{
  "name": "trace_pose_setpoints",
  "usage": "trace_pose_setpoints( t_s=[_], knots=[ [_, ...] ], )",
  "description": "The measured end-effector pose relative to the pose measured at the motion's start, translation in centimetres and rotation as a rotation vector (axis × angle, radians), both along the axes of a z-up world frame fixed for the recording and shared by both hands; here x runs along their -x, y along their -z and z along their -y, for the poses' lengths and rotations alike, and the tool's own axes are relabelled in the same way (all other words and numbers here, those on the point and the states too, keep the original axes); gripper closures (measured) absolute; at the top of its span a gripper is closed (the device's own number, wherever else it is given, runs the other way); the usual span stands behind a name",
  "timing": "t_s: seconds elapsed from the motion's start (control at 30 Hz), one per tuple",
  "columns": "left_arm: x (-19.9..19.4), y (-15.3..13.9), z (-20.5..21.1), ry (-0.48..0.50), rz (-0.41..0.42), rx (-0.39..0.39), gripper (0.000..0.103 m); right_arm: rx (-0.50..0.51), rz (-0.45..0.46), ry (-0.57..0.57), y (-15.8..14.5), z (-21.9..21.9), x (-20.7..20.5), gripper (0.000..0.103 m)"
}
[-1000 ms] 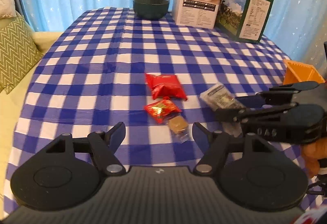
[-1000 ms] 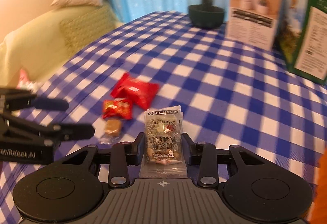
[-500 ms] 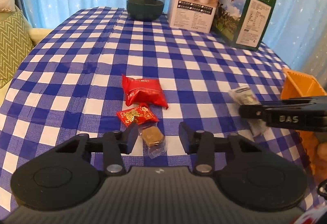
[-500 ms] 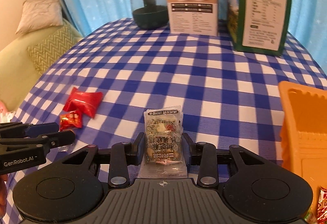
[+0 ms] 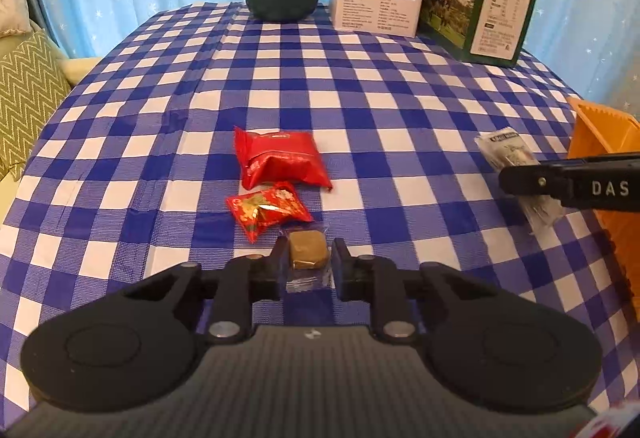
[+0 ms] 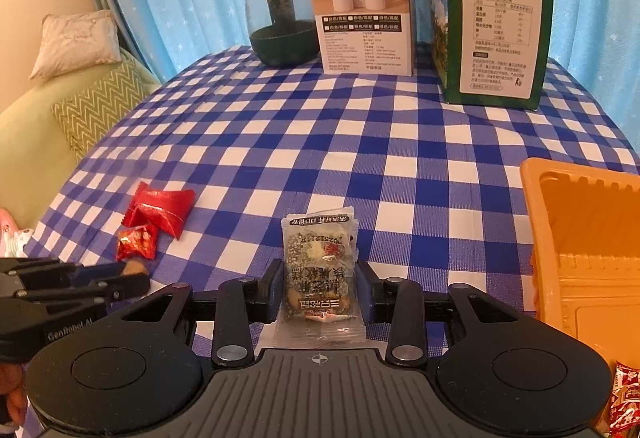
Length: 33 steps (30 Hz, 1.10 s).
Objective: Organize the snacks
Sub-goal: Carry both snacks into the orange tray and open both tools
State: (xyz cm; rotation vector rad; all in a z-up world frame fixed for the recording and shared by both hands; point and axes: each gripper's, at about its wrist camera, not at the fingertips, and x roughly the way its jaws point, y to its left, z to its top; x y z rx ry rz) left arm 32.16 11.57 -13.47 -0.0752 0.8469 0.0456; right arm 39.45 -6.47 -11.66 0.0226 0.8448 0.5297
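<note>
At lower centre, the left gripper [image 5: 309, 261] has just closed on the brown candy [image 5: 307, 249], the right gripper [image 6: 320, 288] clamps a nut packet [image 6: 320, 270], and two red packets [image 5: 280, 160] await the orange tray [image 6: 592, 238].

The orange tray [image 6: 584, 238] runs off the right edge in both views, so its full shape cannot be told. A red snack packet [image 6: 624, 404] at the lower right corner is cut off. The right gripper [image 5: 532, 182] covers the middle of the clear nut packet [image 5: 506, 150]. The left gripper [image 6: 132, 280] hides most of the brown candy [image 6: 134, 268]. Print on the green box [image 6: 498, 22] is too small to read
</note>
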Motion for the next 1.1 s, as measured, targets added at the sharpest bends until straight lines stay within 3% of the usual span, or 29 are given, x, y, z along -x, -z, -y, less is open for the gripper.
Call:
trace_pose_setpoints(
  t_s=[0.63,1.1],
  knots=[
    [1.2,-6.3,6.2,0.170,0.139,0.108,0.084,-0.026,0.097,0.112,-4.3,4.7,3.8,0.065],
    [2.1,-8.9,14.3,0.352,0.188,0.194,0.084,-0.011,0.172,0.344,-6.9,13.2,8.1,0.065]
  ],
)
